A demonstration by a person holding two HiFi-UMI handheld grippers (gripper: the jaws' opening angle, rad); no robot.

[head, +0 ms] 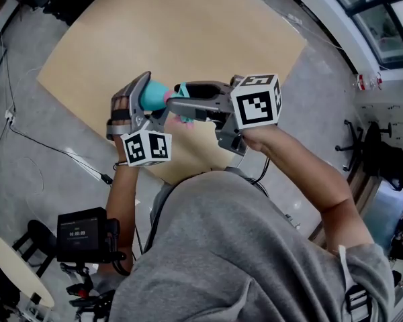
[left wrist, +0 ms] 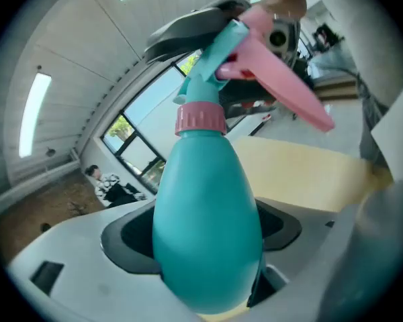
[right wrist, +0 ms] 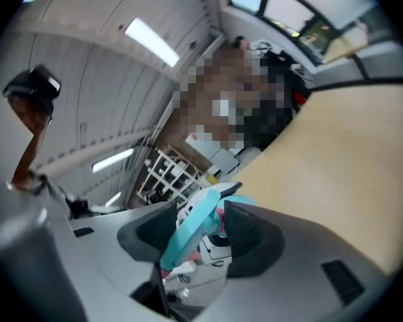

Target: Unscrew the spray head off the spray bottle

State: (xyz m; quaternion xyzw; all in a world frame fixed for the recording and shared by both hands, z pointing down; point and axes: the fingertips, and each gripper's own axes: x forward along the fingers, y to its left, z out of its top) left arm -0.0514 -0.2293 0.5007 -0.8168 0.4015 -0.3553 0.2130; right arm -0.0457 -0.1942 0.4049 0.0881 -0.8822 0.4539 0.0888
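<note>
Holding a teal spray bottle [left wrist: 205, 213] up in the air above a tan wooden table [head: 188, 39], not resting on it. Squeezing the fat round body of the bottle with the left gripper [head: 152, 96], jaws spread wide and pressed on both sides of it. Pinching the spray head [right wrist: 196, 228] with the right gripper [head: 178, 95], jaws set closer together, one dark pad on each side of the curved teal top. Lying sideways in the head view, bottom end inside the left gripper, top end inside the right gripper. Showing a pink ring [left wrist: 200, 119] at the neck, right between the body and the head, with the head on the bottle. Showing a pink trigger [left wrist: 289, 89] too, sticking out from the head, down and to the right in the left gripper view. Holding both grippers close together, just in front of a gray shirt [head: 242, 247]. Looking past the bottle in the left gripper view at big windows [left wrist: 138, 123] and a white ceiling with long lights. Seen low on the left of the head view, by the left elbow: a black box with a small screen [head: 84, 233].
</note>
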